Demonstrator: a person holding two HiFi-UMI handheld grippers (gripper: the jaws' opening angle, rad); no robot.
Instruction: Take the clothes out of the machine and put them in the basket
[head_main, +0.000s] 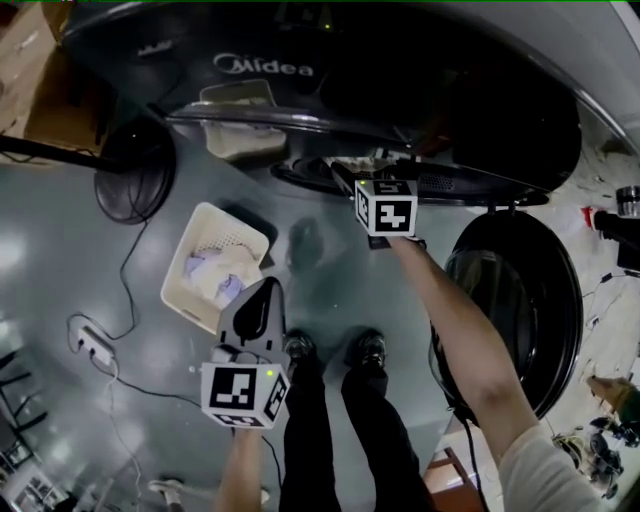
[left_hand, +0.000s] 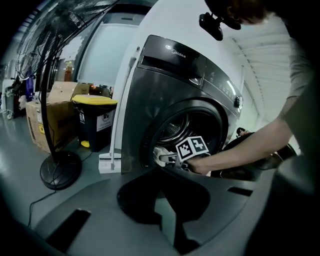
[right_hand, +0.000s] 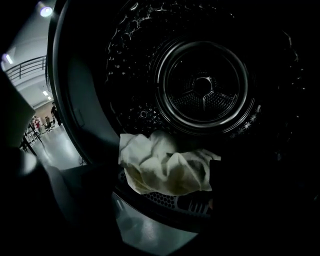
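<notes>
Left gripper (head_main: 266, 292) closed, empty. My right gripper (head_main: 348, 180) gapes at pale cloth (right_hand: 165, 167); shallow bite risks dropping it.

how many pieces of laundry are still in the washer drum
1: a pale crumpled cloth lying at the front lip of the drum. Much of the drum is dark, so more pieces could be hidden.

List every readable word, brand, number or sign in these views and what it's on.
"Midea": on the washing machine front panel, above the drum opening.
Labels on the yellow-lidded bin: too small to read.
Mark on the cardboard box: too blurred to read.
</notes>
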